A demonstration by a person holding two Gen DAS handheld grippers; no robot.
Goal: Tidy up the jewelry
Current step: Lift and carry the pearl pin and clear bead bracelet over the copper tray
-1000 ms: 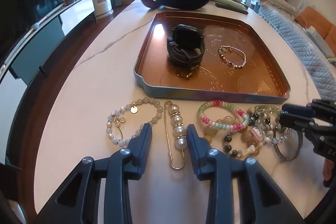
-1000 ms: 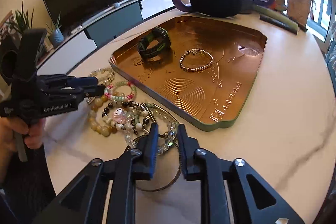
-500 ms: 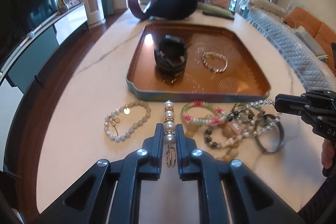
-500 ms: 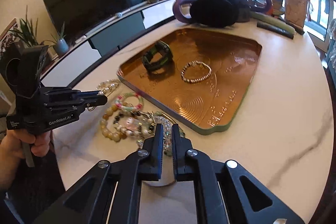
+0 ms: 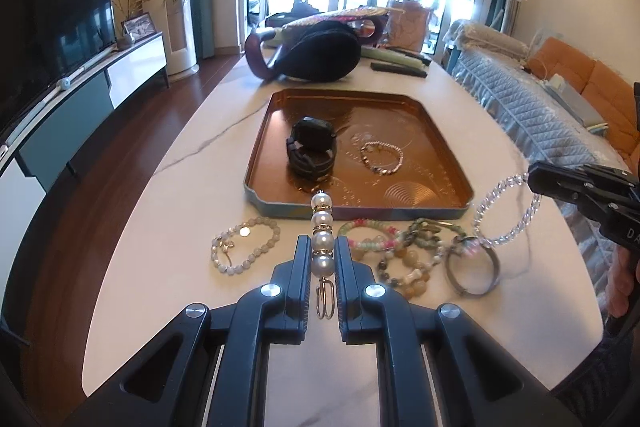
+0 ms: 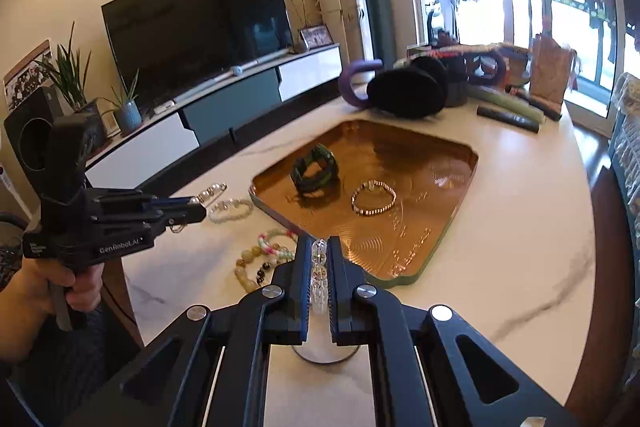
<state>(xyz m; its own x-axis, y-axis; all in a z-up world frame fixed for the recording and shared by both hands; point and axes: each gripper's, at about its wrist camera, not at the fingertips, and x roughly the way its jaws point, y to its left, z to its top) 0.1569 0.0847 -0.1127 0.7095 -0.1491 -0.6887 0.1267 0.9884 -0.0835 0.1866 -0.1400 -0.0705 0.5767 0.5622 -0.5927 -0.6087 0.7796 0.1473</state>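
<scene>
Pinching a pearl pin [image 5: 322, 227], the left gripper [image 5: 323, 259] holds it clear before the tray [image 5: 440, 131]; the right gripper [image 6: 319, 267] clamps a crystal bracelet [image 5: 505, 211], likely both tray-bound.

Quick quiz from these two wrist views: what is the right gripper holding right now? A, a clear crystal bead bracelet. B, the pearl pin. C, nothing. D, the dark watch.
A: the right gripper is shut on the clear bead bracelet, which hangs from its tip above the table, while the pearl pin sits in the left gripper.
</scene>
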